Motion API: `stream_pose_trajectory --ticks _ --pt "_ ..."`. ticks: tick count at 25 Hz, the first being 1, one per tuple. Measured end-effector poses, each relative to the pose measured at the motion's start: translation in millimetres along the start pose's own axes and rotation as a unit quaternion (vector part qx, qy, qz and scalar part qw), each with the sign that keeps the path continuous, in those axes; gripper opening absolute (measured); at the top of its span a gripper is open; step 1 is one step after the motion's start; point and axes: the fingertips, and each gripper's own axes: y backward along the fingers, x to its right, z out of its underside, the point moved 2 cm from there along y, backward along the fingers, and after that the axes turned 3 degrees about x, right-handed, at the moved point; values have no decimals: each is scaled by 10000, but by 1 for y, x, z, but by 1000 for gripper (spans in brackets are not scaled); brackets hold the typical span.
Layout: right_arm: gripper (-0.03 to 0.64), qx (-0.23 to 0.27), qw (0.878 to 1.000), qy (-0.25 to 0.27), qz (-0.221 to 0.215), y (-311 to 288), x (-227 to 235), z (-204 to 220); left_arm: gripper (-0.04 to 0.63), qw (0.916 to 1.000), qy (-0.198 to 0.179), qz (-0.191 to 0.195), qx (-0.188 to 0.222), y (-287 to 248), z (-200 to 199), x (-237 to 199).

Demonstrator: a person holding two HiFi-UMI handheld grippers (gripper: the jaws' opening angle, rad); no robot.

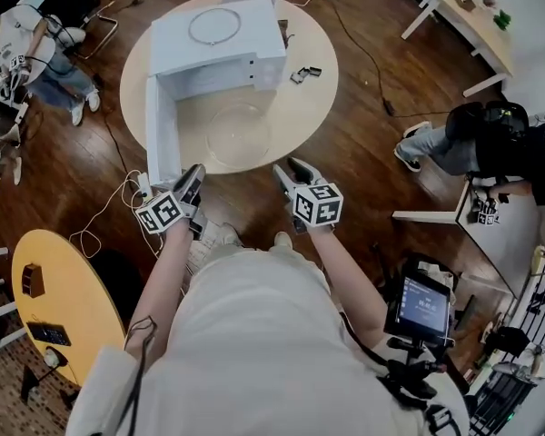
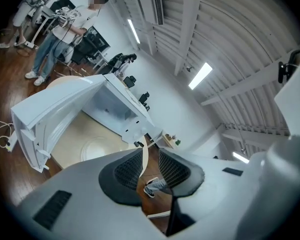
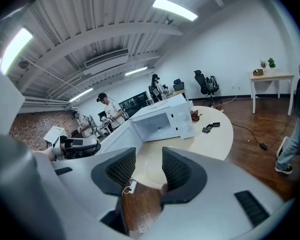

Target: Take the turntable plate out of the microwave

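The left gripper (image 1: 193, 178) is held with its jaws at a narrow gap and nothing between them. In the left gripper view (image 2: 150, 164), only wooden floor and a person's shoe (image 2: 155, 186) are seen through that gap. The right gripper (image 1: 292, 173) is held with its jaws set wider and is likewise empty. In the right gripper view (image 3: 147, 165), the turntable plate (image 3: 150, 180) is framed beyond the jaws without being touched. The head view alone shows both grippers together, near the edge of the round table (image 1: 309, 107) and apart from everything on it. The turntable plate (image 1: 239, 133) lies flat on that table, outside the microwave (image 1: 220, 44) and just in front of its open cavity. In the left gripper view the plate (image 2: 97, 146) is seen to the left of the jaws, beside the swung-open door (image 2: 50, 119). The ring (image 1: 218, 25) resting on top of the microwave is shown clearly only from the head. The lit cavity (image 3: 157, 124) and the front control panel (image 3: 184, 120) are presented most plainly by the right gripper view. Small black objects (image 1: 304, 74) lie on the table to the right of the microwave. A white power strip (image 1: 145, 184) lies on the floor below the door.
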Motion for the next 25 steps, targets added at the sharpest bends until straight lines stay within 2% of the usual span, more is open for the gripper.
stream_pose_trajectory --ticks 6,14,18,25 --pt "167 257 9992 -250 181 51 23 0 104 9997 -197 77 -78 -6 27 29" --pt "167 207 9987 -374 290 107 62 20 103 9995 -265 179 -55 -23 59 66" --pt "167 348 9988 -169 310 130 86 12 101 9990 -430 119 34 -27 75 82" --pt "167 703 9965 401 191 169 119 -6 86 9973 -592 39 441 -25 95 115"
